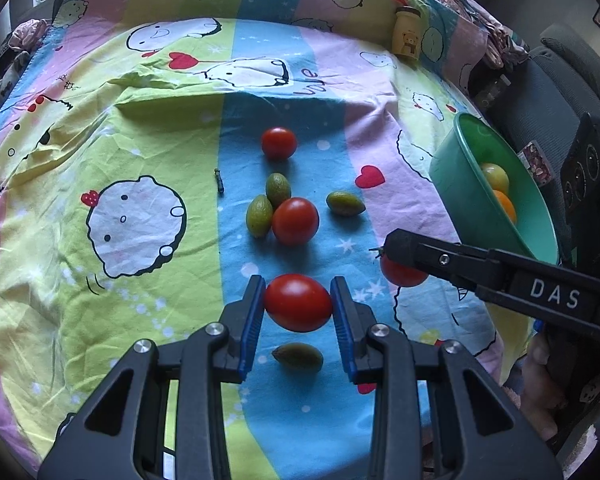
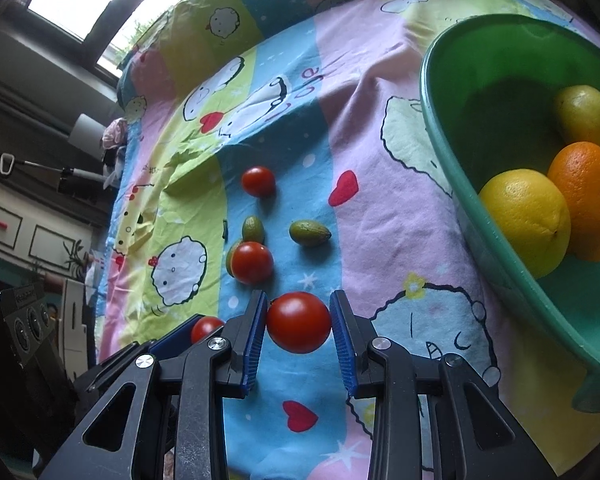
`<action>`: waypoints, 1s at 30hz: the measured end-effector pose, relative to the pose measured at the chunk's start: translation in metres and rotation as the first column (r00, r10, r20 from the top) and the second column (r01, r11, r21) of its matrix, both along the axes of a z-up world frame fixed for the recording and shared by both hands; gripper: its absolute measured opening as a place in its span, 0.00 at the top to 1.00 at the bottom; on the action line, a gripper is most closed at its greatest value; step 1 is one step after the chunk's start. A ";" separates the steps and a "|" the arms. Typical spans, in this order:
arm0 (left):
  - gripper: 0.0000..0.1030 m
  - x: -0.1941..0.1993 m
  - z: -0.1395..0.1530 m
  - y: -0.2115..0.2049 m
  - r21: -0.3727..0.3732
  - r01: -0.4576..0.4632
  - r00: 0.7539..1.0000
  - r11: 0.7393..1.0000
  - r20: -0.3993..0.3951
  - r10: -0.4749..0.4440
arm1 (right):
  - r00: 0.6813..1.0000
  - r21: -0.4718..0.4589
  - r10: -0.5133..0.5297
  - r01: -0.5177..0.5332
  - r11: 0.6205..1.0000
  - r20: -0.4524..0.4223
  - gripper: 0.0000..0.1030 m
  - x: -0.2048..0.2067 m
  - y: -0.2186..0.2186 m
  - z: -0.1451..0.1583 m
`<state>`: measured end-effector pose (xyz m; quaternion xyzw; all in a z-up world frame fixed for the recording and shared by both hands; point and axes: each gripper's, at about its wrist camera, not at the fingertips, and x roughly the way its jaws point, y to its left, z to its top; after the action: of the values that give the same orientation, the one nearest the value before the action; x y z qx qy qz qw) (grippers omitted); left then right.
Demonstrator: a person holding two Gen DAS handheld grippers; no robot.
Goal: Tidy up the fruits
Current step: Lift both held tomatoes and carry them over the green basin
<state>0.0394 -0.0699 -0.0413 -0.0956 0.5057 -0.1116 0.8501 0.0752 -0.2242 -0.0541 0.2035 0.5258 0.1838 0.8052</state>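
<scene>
My left gripper (image 1: 298,304) is shut on a red tomato (image 1: 298,303) just above the cartoon sheet. My right gripper (image 2: 299,322) is shut on another red tomato (image 2: 299,322); it also shows in the left wrist view (image 1: 402,272) under the right gripper's black finger. Two more tomatoes (image 1: 295,221) (image 1: 278,143) and several green olive-like fruits (image 1: 345,203) (image 1: 278,189) (image 1: 298,357) lie on the blue stripe. A green bowl (image 2: 452,152) at the right holds a lemon (image 2: 526,220), an orange (image 2: 588,200) and a yellow-green fruit (image 2: 586,114).
A small yellow jar (image 1: 407,32) stands at the back right of the sheet. A short dark stem piece (image 1: 219,180) lies left of the fruits. A black speaker-like box (image 1: 588,184) sits past the bowl. The table edge drops off at right.
</scene>
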 end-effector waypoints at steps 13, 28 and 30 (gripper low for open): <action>0.68 -0.008 0.027 -0.013 -0.023 0.031 0.991 0.999 0.130 -0.027 | 0.993 0.049 -0.034 0.029 0.998 0.116 0.67 -0.011 -0.019 0.035; 0.68 -0.010 0.059 -0.050 -0.064 0.113 0.965 0.991 0.243 -0.095 | 0.960 0.123 -0.143 0.117 0.986 0.240 0.66 -0.029 -0.068 0.070; 0.68 -0.009 0.063 -0.054 -0.083 0.120 0.963 0.989 0.253 -0.095 | 0.954 0.129 -0.160 0.131 0.983 0.253 0.66 -0.031 -0.074 0.074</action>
<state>0.0307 -0.1244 0.0219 -0.0949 0.3937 -0.1933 0.8937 0.0444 -0.2985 0.0200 0.2598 0.3870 0.1783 0.8666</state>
